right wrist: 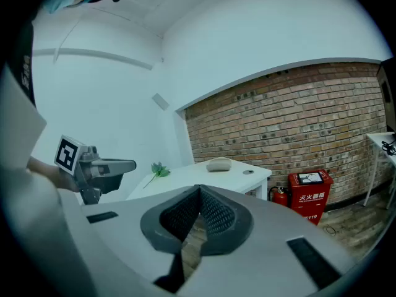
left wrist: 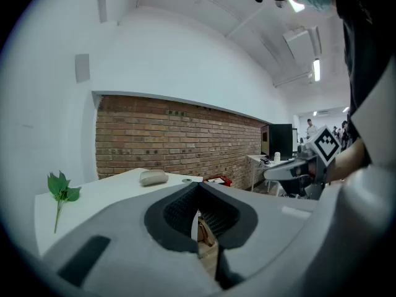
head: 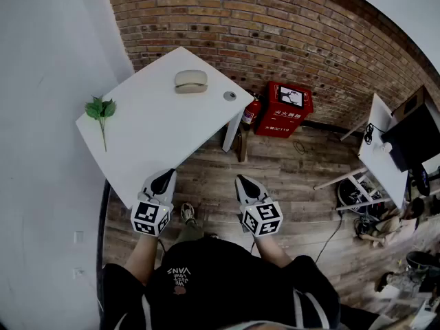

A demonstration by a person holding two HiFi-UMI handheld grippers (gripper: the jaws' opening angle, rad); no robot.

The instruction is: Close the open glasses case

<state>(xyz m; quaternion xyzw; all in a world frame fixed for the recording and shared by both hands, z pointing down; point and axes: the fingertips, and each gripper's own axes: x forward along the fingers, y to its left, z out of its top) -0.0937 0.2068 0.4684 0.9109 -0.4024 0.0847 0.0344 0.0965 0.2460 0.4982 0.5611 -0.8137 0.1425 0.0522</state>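
The left gripper point(head: 164, 177) and right gripper point(head: 245, 181) have jaws together, empty. Well ahead of them, the glasses case point(head: 190, 81) lies on the white table point(head: 155, 126).

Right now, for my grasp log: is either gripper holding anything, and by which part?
Nothing is held: left gripper and right gripper are shut and empty, away from the glasses case.

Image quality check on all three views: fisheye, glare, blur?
Head view: strong fisheye, brick wall bows; glasses case sharp on the evenly lit white table. Left gripper view: dark vignette corners, ceiling light glares, left tool fills the foreground. Right gripper view: same vignette, red box crisp.
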